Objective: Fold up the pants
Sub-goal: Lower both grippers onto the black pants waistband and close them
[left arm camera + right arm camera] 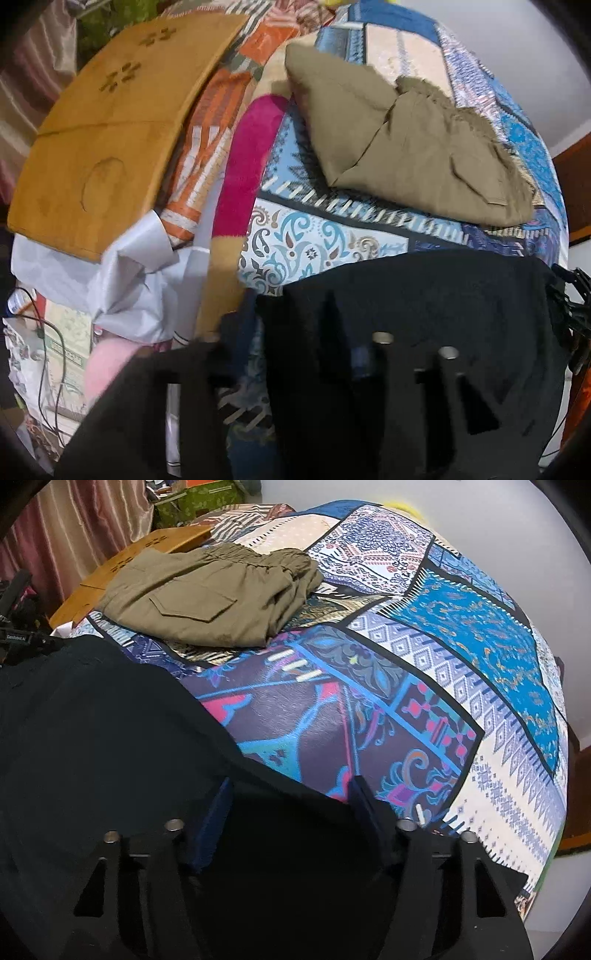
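Black pants (424, 295) lie at the near edge of a bed with a patchwork cover (332, 236); they fill the lower left of the right wrist view (92, 720). My left gripper (354, 354) is dark and blurred against the black cloth, which drapes over its fingers; I cannot tell its state. My right gripper (290, 797) has its blue-padded fingers (218, 805) spread apart, with the black cloth lying between and under them. Folded olive pants (406, 147) lie farther back on the cover, also shown in the right wrist view (207, 590).
A wooden lap table (103, 136) lies at the bed's left, by a pink cushion (251, 158), a white plastic bag (129, 288) and cables (48, 362). A curtain (74, 528) hangs behind. The bed's right edge (546, 812) drops off beside a pale wall.
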{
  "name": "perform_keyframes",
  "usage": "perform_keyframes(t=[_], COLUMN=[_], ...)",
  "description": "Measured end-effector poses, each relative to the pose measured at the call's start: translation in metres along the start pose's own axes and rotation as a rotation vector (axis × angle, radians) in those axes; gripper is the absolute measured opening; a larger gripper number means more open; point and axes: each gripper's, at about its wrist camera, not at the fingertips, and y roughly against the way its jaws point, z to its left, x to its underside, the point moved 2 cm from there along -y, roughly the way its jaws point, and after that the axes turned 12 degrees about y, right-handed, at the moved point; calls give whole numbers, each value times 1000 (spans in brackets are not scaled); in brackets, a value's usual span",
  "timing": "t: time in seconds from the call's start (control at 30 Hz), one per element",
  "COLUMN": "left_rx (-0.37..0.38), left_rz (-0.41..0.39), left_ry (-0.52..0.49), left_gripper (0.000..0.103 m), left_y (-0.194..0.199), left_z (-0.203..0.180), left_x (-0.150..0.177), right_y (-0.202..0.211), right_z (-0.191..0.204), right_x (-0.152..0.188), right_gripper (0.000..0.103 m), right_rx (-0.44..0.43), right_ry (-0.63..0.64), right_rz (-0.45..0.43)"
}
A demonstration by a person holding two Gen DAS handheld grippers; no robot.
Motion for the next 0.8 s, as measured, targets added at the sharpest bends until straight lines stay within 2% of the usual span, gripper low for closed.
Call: perform_keyframes(t=[0.07, 0.1, 0.17, 0.23, 0.3, 0.37, 0.43, 0.47, 0.5, 0.57, 0.67, 0.77, 0.8], left_rx=[-22, -27, -39, -62, -95, -127, -108, -92, -77, -61, -43, -11, -3], left_rz=[-15, -17, -30, -60, -90, -120, -121, -115, -110, -102, -24, 85, 98], left_ry=[-22, -29, -41, -67, -75, -33, -18, -19, -19, -17, -19, 31, 40], left_gripper=[10, 6, 5, 4, 4, 5, 10, 21, 40, 62, 63, 63, 63], left_y=[9, 13, 22, 33, 41, 51, 55, 56, 55, 49, 27, -1, -5], left_z=[-3, -4, -8, -13, -13, -8, -4, -4, -4, -6, -11, -9, -8], left_x=[0, 0, 0, 1, 0, -5, -7, -7, -6, -3, 2, 4, 4], right_y=[1, 2, 4, 6, 8, 13, 15, 16, 16, 14, 12, 10, 11], right_z=[5, 9, 15, 20, 19, 18, 14, 13, 13, 13, 17, 17, 16], right_x=[-2, -2, -3, -6, -10, -9, -11, -10, -9, -8, -5, -6, -6], right_gripper=[37, 33, 19, 10, 10, 9, 9, 9, 9, 9, 8, 8, 8], right_rx=[0, 0, 6, 28, 55, 55, 57, 54, 51, 46, 52, 44, 42], right_ry=[10, 23, 37, 53, 66, 54, 43, 38, 33, 31, 33, 21, 19], right_rz=[3, 2, 1, -3, -15, -29, -43, -47, -49, -47, -44, -51, -56])
